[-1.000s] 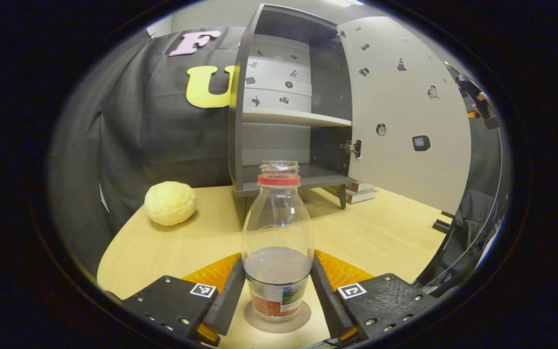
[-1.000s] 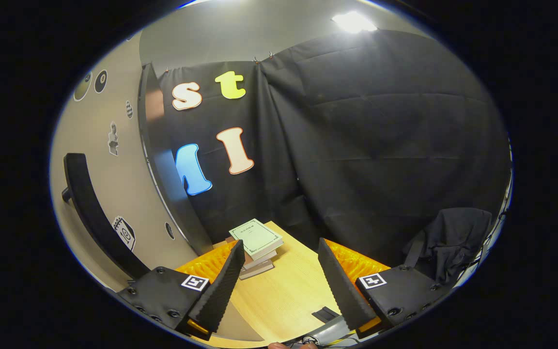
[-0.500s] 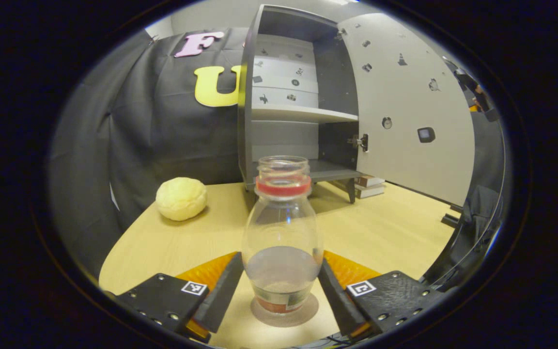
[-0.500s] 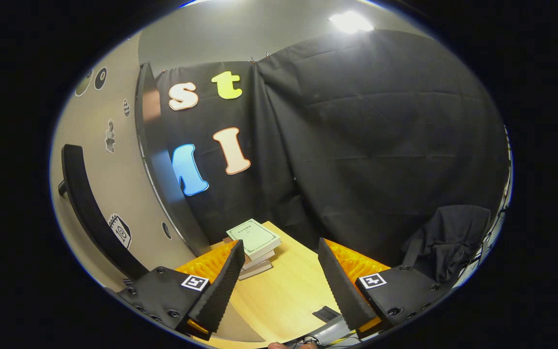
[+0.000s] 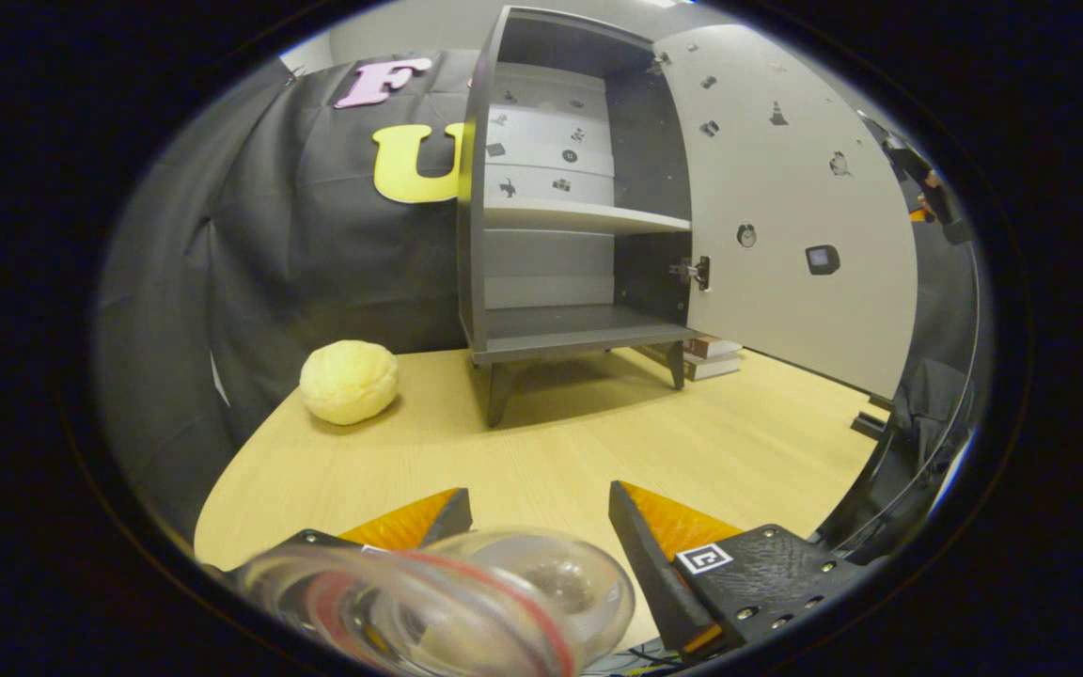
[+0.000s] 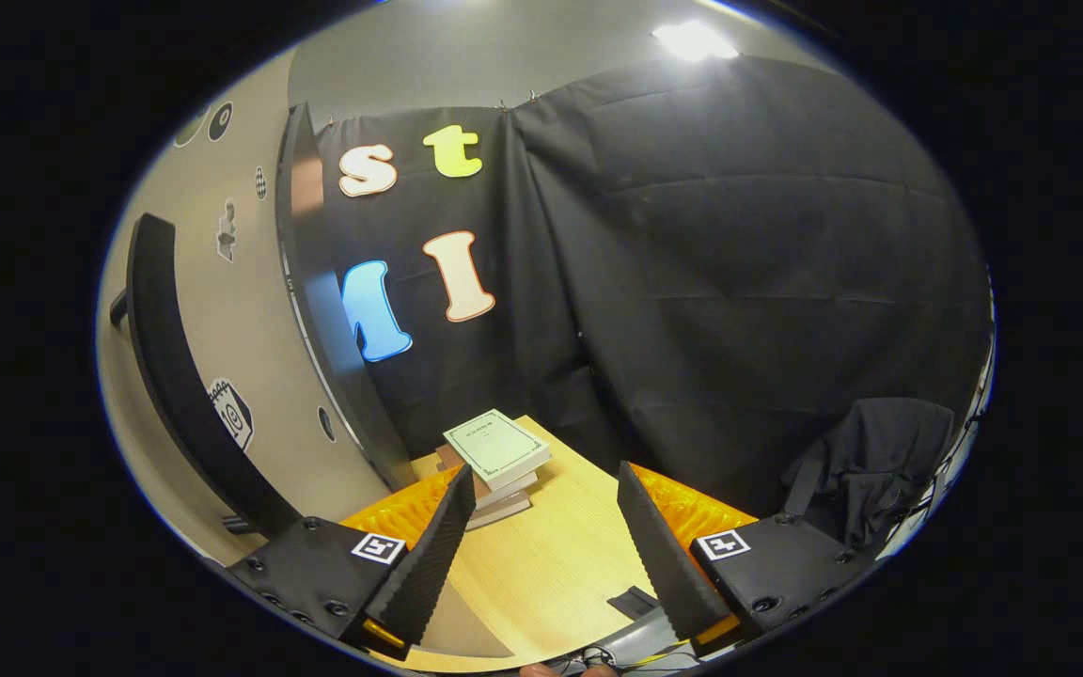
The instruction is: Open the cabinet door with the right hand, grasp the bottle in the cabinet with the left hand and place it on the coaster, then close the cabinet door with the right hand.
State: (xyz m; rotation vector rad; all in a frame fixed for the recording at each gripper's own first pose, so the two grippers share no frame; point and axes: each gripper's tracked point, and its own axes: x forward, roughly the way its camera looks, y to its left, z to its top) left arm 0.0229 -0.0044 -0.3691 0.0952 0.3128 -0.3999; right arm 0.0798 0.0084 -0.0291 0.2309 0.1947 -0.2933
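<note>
No legible writing shows on the clear bottle (image 5: 466,611).

Your light wooden table (image 5: 598,451) carries the booth's load: the grey cabinet (image 5: 560,216) stands on short legs toward the far edge, its door (image 5: 786,216) swung wide open. To the cabinet's left, a pale yellow, bun-like ball (image 5: 349,381) rests on the tabletop, well apart from the legs. Behind the cabinet's right legs you have a small stack of books (image 5: 711,355) lying flat on the wood. Nearest your left camera, a clear bottle (image 5: 447,606) with a red neck ring looms blurred over the table's near edge.
</note>
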